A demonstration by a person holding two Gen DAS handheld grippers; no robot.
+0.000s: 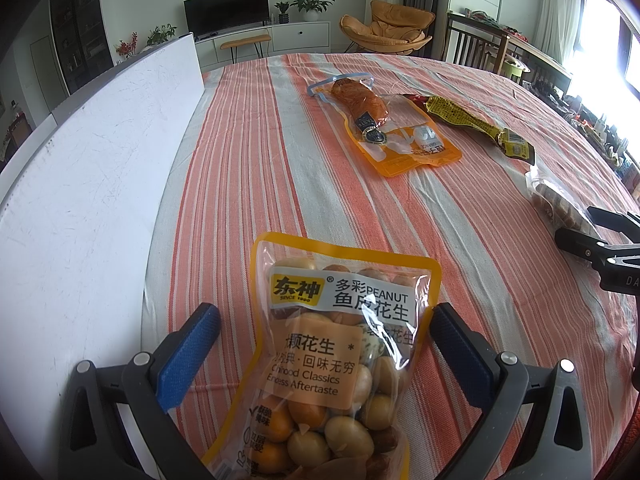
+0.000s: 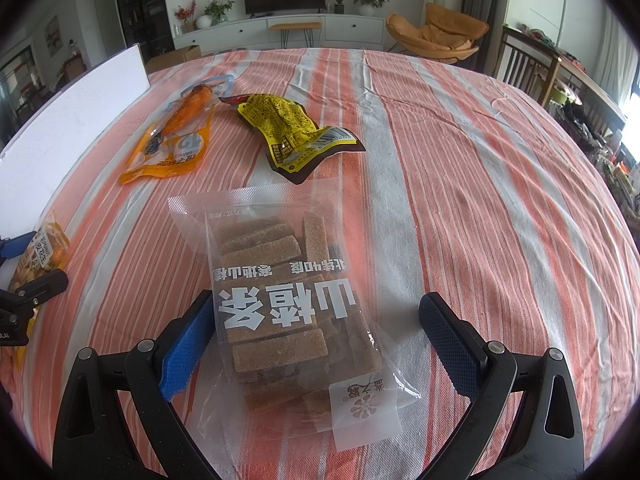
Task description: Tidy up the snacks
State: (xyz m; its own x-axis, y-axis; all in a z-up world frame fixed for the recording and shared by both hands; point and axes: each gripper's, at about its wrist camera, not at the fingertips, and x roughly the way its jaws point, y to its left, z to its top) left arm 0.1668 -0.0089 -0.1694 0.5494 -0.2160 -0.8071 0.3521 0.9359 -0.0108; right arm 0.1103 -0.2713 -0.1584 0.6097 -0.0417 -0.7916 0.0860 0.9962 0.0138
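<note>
Snacks, four packs, lie on a table [image 2: 480,200] under an orange-and-white striped cloth. Peanut pack [image 1: 340,356]: yellow-edged clear pouch of coated nuts, its lower end cut off by the frame edge; lies between the fingers of the left tool [image 1: 324,344]. That tool is spread wide; its right finger [image 1: 460,344] is at the pouch edge, contact uncertain, and its left finger stands clear. Hawthorn-strip pack [image 2: 288,304]: clear bag with white print, brown sugared bars inside, lying flat between the fingers of the right tool [image 2: 316,336], also spread wide; its left finger [image 2: 188,344] is just beside the bag, its right finger well apart. In the left view this bag shows only as a blurred sliver at the right edge. Farther back: orange pouch [image 2: 168,140] with a drumstick-shaped piece, and a crumpled yellow-and-dark wrapper [image 2: 288,132] just beside it, print unreadable. White board [image 1: 92,184] lies along the table's left side.
</note>
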